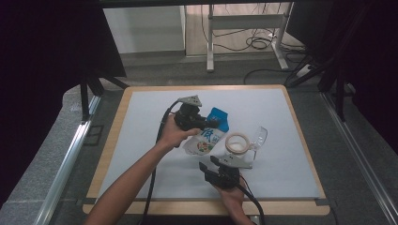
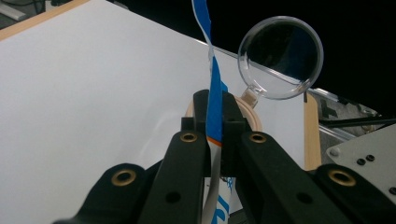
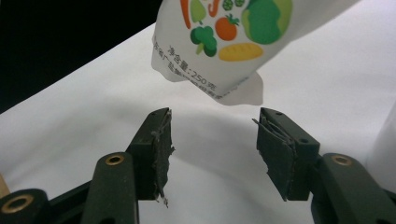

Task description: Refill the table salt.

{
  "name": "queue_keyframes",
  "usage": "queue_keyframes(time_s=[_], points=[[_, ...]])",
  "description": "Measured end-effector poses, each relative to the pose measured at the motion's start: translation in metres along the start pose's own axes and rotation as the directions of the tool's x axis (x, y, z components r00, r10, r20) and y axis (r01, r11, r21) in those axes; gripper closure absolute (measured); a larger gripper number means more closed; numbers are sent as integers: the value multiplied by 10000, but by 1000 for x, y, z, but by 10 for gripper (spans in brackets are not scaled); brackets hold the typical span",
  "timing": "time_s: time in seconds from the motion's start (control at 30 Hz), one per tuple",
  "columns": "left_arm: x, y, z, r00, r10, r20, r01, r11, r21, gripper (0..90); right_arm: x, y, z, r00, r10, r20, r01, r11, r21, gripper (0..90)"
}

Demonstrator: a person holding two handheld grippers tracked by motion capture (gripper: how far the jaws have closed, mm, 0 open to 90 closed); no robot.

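Currently: pouch lifted off tabletop, pinched at blue top edge.
Judged light, soft, floppy, somewhat slick film; best gripped at flat sealed edges, not the sagging belly. Left claw clenched on blue seam, pouch hanging above tabletop beside tape roll and clear glass. Right claw about half open, empty, just below pouch's lower corner, touching nothing.

Only readable stuff is on the snack pouch: right gripper view shows a line of Chinese print w/ "250" in it, sitting under cartoon veg pics. High view gives one big blue Chinese char on its front, rest too small to read.
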State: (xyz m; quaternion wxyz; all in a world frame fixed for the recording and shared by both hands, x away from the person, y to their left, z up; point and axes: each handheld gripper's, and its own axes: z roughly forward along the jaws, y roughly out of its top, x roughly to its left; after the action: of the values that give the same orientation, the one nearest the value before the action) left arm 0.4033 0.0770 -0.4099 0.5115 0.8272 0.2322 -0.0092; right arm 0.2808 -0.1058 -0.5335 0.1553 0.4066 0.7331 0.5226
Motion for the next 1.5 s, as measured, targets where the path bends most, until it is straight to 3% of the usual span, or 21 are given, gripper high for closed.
queue_keyframes(time_s=[0.47,0.83,1.03,1.5], points=[[13,-17,-20,9985,-338,-441,323,9989,-344,897,-1,2,-1,9999,104,-52,-104,9999,-84,453],[28,-28,-46,9929,-719,-944,628,9934,-960,897,-3,3,-2,9998,183,-22,-183,9998,-122,453],[42,-36,-61,9845,-998,-1439,820,9888,-1246,897,-3,3,-2,9999,153,-46,-153,9998,-116,453],[74,-54,-84,9533,-1717,-2484,1229,9720,-2004,897,-3,2,0,9998,175,-109,-176,9998,-69,448]])
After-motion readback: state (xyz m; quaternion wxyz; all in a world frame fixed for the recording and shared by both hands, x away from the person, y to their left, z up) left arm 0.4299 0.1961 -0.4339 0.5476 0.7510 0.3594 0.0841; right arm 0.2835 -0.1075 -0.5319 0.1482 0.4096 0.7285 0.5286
